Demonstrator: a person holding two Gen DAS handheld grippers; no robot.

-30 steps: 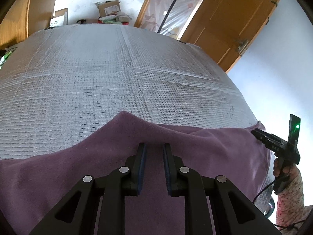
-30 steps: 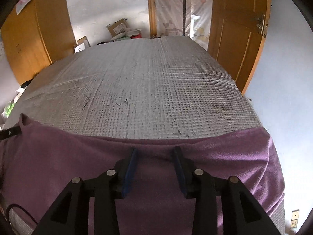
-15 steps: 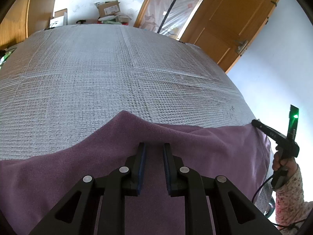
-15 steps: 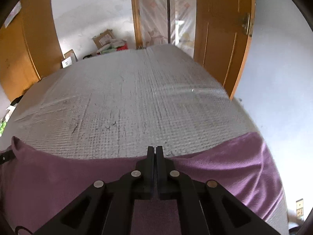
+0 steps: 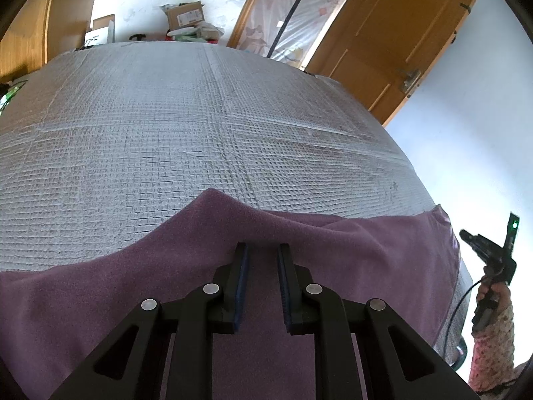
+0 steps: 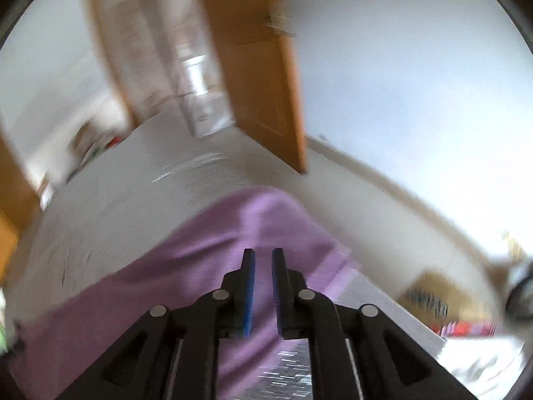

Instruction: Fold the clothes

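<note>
purple cloth (image 5: pixel 333 253) spread flat on grey woven bench (image 5: pixel 200 126), directly under and ahead of left gripper (image 5: pixel 261 250); far edge humps up just beyond its tips. left gripper: fingers apart, narrow gap, nothing held. right gripper (image 6: pixel 263 256): small gap, nothing between fingers, cloth corner below and ahead; that view blurred. cloth looks soft, fleecy, light, limp; likely sags and drags when lifted. best hold: pinch hem or corners, both sides together, to keep edge taut.
</note>
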